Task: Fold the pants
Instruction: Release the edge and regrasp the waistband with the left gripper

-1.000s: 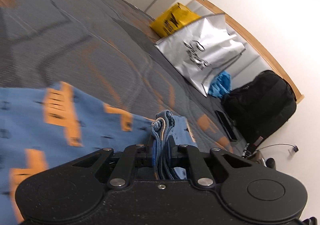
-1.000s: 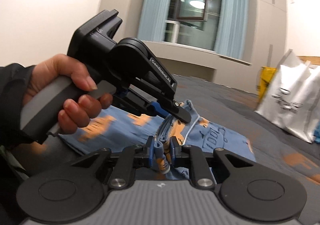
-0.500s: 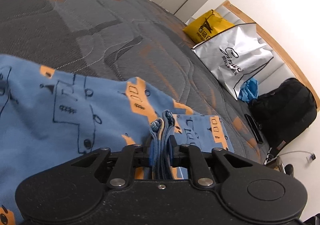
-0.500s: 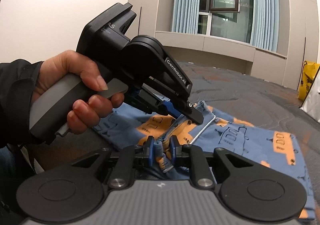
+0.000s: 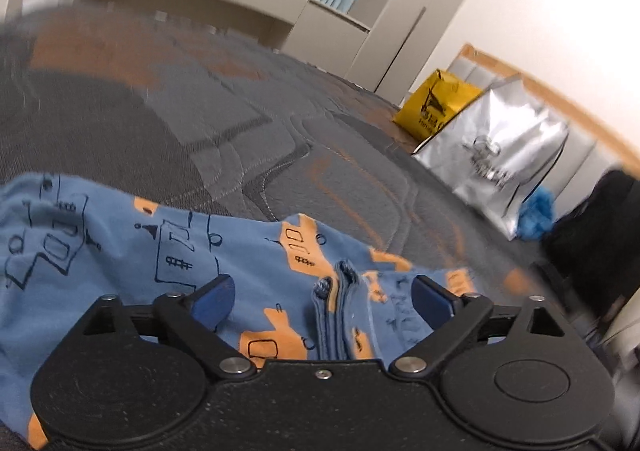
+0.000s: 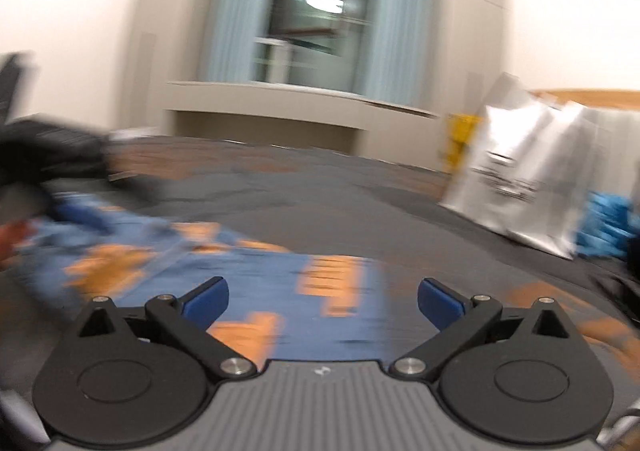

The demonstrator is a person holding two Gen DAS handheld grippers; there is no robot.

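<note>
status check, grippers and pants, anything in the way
Left gripper and right gripper open, jaws just opened. Pants released, lying on bed. Silver bag and yellow bag well clear.

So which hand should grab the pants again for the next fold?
Probably the left. The left gripper has just opened, and the bunched pants edge stands right between its jaws. The right gripper, also just opened, has only flat, blurred cloth ahead.
</note>
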